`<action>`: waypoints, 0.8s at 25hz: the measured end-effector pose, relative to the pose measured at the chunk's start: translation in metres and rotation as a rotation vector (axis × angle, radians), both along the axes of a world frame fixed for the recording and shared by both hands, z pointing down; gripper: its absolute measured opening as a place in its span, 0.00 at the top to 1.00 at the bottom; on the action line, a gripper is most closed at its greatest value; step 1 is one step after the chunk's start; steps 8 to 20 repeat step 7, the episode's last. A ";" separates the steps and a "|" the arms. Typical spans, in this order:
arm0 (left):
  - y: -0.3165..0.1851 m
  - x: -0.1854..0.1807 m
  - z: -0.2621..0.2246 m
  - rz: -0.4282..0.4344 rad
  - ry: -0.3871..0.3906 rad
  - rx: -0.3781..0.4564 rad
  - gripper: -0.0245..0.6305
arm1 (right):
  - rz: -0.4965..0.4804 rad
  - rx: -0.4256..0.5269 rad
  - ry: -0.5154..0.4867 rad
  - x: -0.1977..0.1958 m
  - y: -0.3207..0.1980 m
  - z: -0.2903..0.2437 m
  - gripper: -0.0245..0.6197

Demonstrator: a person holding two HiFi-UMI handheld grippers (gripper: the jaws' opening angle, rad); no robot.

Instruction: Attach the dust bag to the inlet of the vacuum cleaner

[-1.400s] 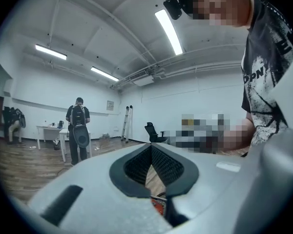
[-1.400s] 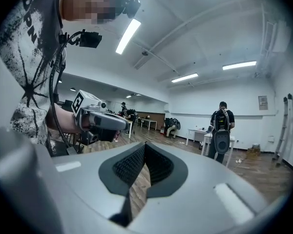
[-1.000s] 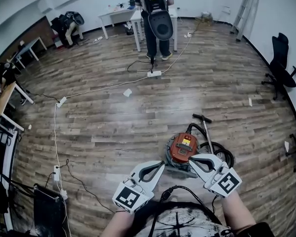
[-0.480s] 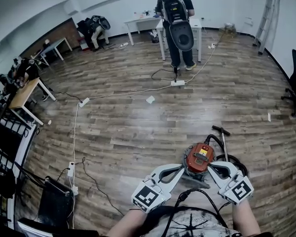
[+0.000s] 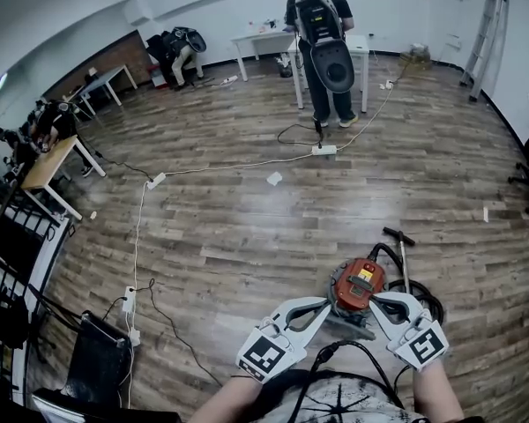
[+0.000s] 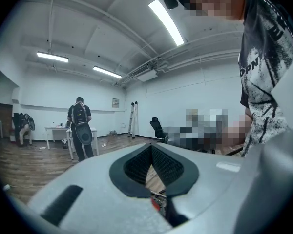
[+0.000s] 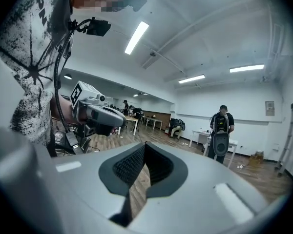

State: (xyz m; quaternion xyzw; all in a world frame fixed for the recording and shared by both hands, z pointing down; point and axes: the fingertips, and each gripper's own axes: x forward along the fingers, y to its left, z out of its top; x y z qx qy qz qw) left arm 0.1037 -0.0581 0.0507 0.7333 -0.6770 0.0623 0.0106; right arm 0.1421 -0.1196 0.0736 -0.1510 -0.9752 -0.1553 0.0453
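- Down on the wooden floor in the head view, the orange vacuum cleaner sits low between the tips of the left gripper and right gripper. It is about equally near both. Its black hose coils at its right. No dust bag shows, and the inlet cannot be made out.
- Left gripper view: the left gripper has its jaws pressed together with nothing between them. A scrap of red shows below them, probably the vacuum cleaner.
- Right gripper view: the right gripper is likewise closed and empty.
- Against a second ago, both grippers flank the vacuum cleaner as before. Only the head view has swung, putting the standing person right of centre.
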 end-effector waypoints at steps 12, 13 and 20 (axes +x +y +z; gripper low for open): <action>-0.006 -0.010 0.004 -0.027 -0.018 0.008 0.96 | -0.010 0.008 0.017 -0.007 -0.004 0.001 0.95; -0.006 -0.010 0.004 -0.027 -0.018 0.008 0.96 | -0.010 0.008 0.017 -0.007 -0.004 0.001 0.95; -0.006 -0.010 0.004 -0.027 -0.018 0.008 0.96 | -0.010 0.008 0.017 -0.007 -0.004 0.001 0.95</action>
